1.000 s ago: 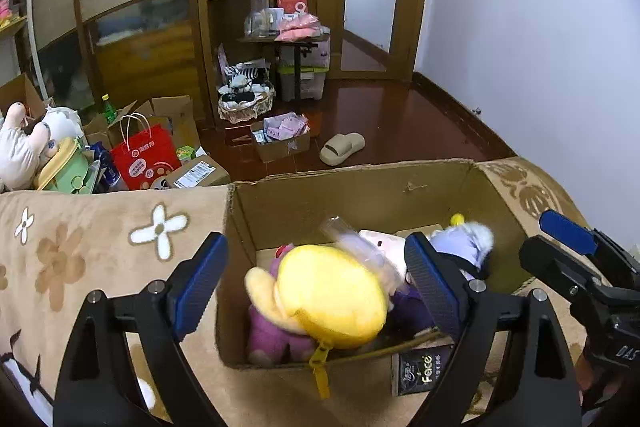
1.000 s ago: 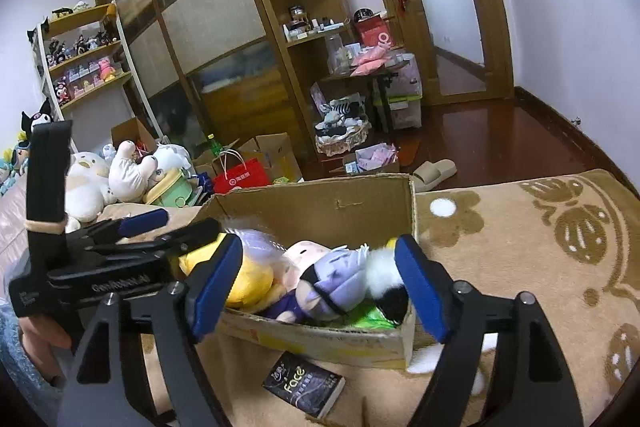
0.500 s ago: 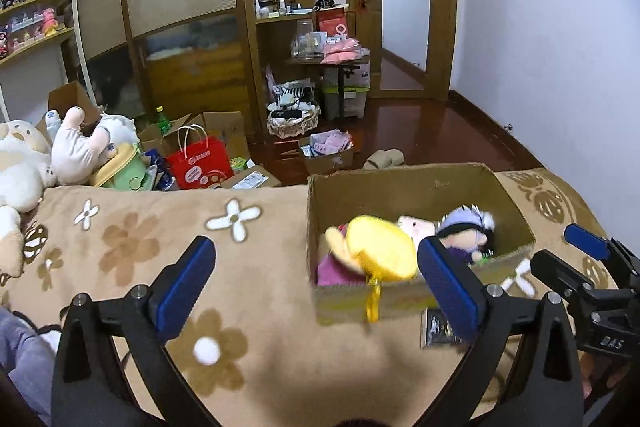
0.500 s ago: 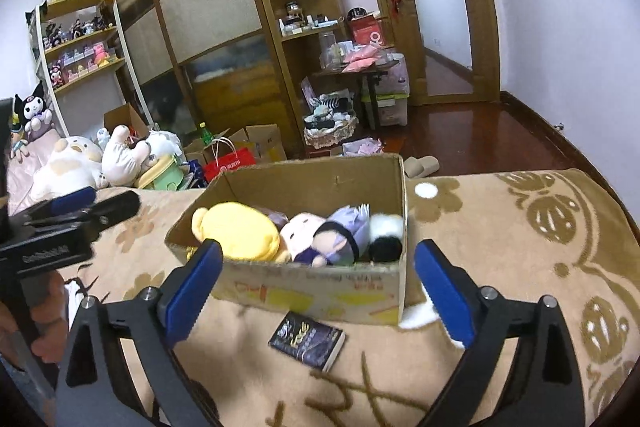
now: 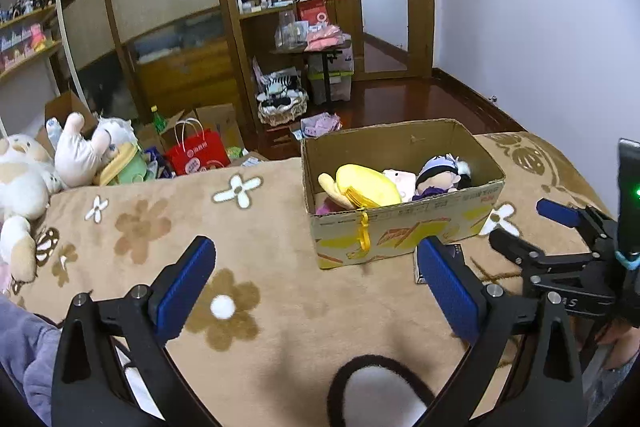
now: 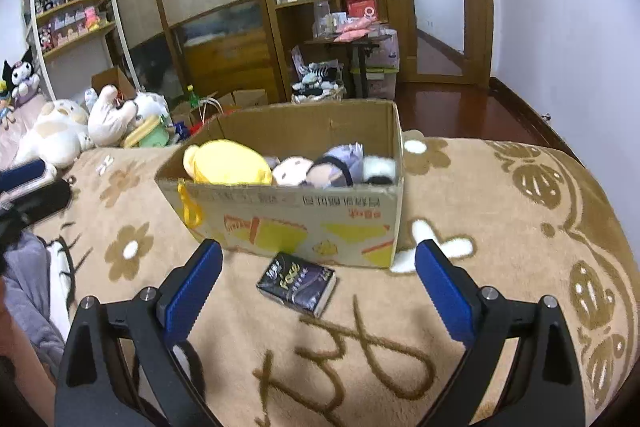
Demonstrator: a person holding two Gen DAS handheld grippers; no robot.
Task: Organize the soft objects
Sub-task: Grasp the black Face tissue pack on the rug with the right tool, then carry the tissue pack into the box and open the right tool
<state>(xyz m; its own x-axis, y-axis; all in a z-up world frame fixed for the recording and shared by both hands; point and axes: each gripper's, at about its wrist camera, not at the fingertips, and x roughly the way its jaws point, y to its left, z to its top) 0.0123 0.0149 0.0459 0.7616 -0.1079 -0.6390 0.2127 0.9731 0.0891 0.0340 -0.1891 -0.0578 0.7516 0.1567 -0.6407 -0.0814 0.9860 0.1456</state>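
Observation:
A cardboard box (image 5: 404,233) (image 6: 304,223) stands on the tan flower-patterned blanket (image 5: 256,307). Inside lie a yellow plush (image 5: 366,185) (image 6: 228,163), a pale pink plush (image 6: 292,171) and a purple-haired doll (image 5: 438,175) (image 6: 340,163). My left gripper (image 5: 316,287) is open and empty, held back from the box over the blanket. My right gripper (image 6: 320,287) is open and empty, in front of the box; it also shows at the right of the left wrist view (image 5: 528,231).
A dark tissue pack (image 6: 296,285) lies on the blanket just before the box. Large plush toys (image 6: 80,123) lie at the left edge. Beyond the bed are a red bag (image 5: 198,155), floor boxes, shelves and a doorway.
Both grippers have pulled back and away from the box, which now looks smaller. The yellow plush stays in the box. Both stay open.

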